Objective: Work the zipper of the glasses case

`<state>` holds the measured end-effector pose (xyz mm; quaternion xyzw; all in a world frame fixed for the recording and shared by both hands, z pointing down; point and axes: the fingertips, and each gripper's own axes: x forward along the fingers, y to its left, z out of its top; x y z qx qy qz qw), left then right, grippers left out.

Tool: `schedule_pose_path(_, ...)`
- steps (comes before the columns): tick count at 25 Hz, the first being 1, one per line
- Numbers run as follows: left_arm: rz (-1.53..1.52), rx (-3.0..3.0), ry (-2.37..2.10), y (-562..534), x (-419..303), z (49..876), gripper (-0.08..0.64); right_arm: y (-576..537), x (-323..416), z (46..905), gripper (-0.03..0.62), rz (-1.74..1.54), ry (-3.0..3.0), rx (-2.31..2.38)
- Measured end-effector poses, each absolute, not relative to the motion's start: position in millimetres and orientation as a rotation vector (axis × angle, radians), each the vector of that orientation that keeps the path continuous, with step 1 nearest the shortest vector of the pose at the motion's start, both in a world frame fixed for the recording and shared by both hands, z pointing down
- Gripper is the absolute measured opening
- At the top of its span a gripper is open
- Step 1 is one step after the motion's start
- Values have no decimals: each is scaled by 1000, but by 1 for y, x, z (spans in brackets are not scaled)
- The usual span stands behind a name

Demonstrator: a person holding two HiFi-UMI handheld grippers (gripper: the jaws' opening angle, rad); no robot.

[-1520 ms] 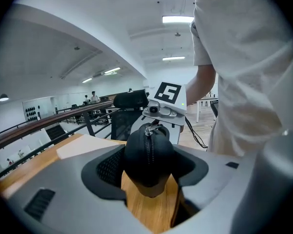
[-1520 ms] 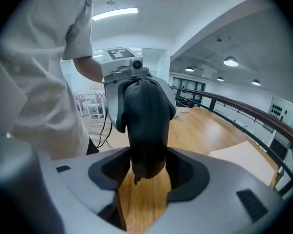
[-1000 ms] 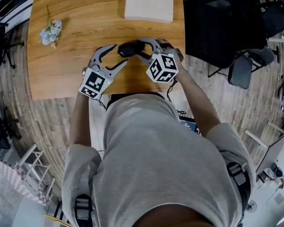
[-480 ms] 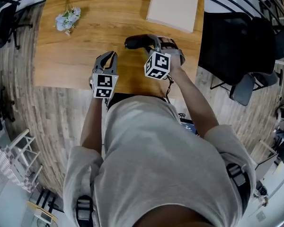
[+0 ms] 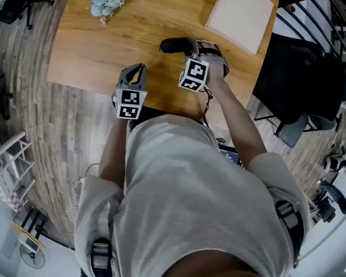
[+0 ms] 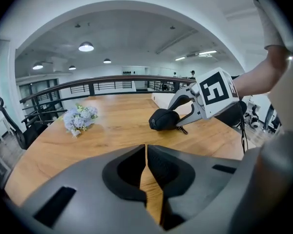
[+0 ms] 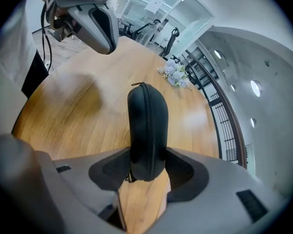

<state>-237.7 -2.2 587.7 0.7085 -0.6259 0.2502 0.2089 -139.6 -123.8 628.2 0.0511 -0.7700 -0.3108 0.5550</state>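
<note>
- One container is in play: a black glasses case [image 7: 146,126]. Its zipper seam runs down the middle of the side seen from the right gripper view. The seam looks closed there, so nothing of the inside shows.
- The right claw [image 7: 146,161] has hold of this case. Its two jaws stand fairly wide and press on the two sides of the near end. The rest of the case sticks out ahead of them.
- A small zipper pull hangs at the gripped end, close to the jaws.
- The case is low at the wooden worktop [image 5: 98,51]. I cannot tell if its free end touches the wood.
- The left claw [image 6: 145,149] is closed, jaw against jaw, and holds nothing.
- It hovers by the near edge of the worktop, to the left of the case and well apart from it.
- A small bunch of pale blue flowers [image 5: 106,2] lies far to the left, and a pale rectangular block [image 5: 242,16] lies at the far right.
</note>
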Motion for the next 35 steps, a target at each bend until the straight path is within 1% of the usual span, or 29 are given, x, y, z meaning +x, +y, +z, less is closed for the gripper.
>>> schedule_pose_path(7,697,1924,-1733,10,-247,601,34,-120,-163,637,227,-816,-1789,85)
schedule_pose_path(12,688,1913,-1732,14,-249,600,34,-120,-165,636,227,-809,-1799,100)
schedule_pose_path(21,711,1957,-1652,9,-233,609,34,-115,-149,634,230,-723,-1865,159)
schedule_pose_path(26,700,2001,-1632,-2,-221,608,34,-110,-127,628,249,-672,-1888,209)
schedule_pose_path(29,683,2017,-1632,-11,-214,604,34,-108,-111,621,250,-600,-1940,268)
schedule_pose_path(35,652,2014,-1613,-19,-193,603,34,-92,-81,605,250,-289,-2116,424)
